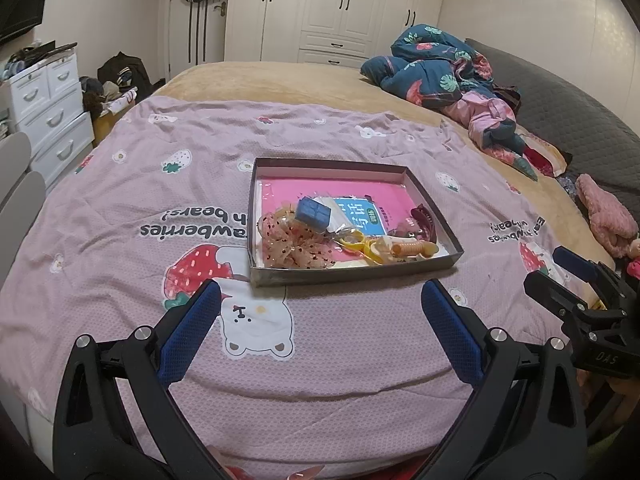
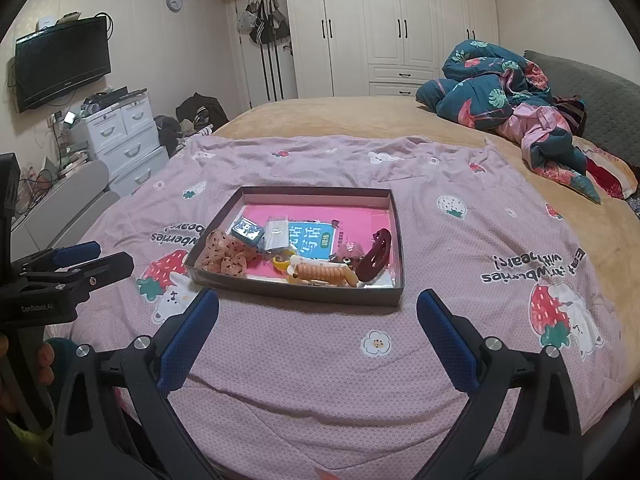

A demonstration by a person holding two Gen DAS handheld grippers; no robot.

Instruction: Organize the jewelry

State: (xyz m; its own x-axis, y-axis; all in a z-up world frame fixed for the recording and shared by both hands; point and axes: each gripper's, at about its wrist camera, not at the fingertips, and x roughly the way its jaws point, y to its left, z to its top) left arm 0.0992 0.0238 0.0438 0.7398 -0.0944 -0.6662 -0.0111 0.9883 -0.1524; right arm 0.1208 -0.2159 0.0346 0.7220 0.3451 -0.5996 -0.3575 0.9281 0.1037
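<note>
Nearest, the left gripper (image 1: 320, 308) and the right gripper (image 2: 318, 312) both hang over the near part of the bed (image 1: 360, 88), each with its fingers spread wide and nothing between them. Neither touches the quilt (image 1: 340, 340) or the tray.

Just beyond them the tray (image 2: 296, 294) sits flat on the quilt near the bed's middle, its long axis running roughly left to right across the bed, the near wall facing the grippers. All the small pieces lie inside it, bunched along the near wall: a scrunchie (image 2: 226, 258) in the near left corner, a blue box (image 2: 248, 230) behind it, a yellow clip (image 2: 280, 262), a coiled tie (image 2: 324, 274) lying lengthwise along the near wall, and a dark red claw clip (image 2: 378, 258) toward the near right corner, angled from near to far. The far half of the tray shows only its pink liner.

Nothing of the jewelry lies out on the quilt. That suits a collection already gathered in, or a jumbled heap waiting to be sorted; the pictures do not settle which.
</note>
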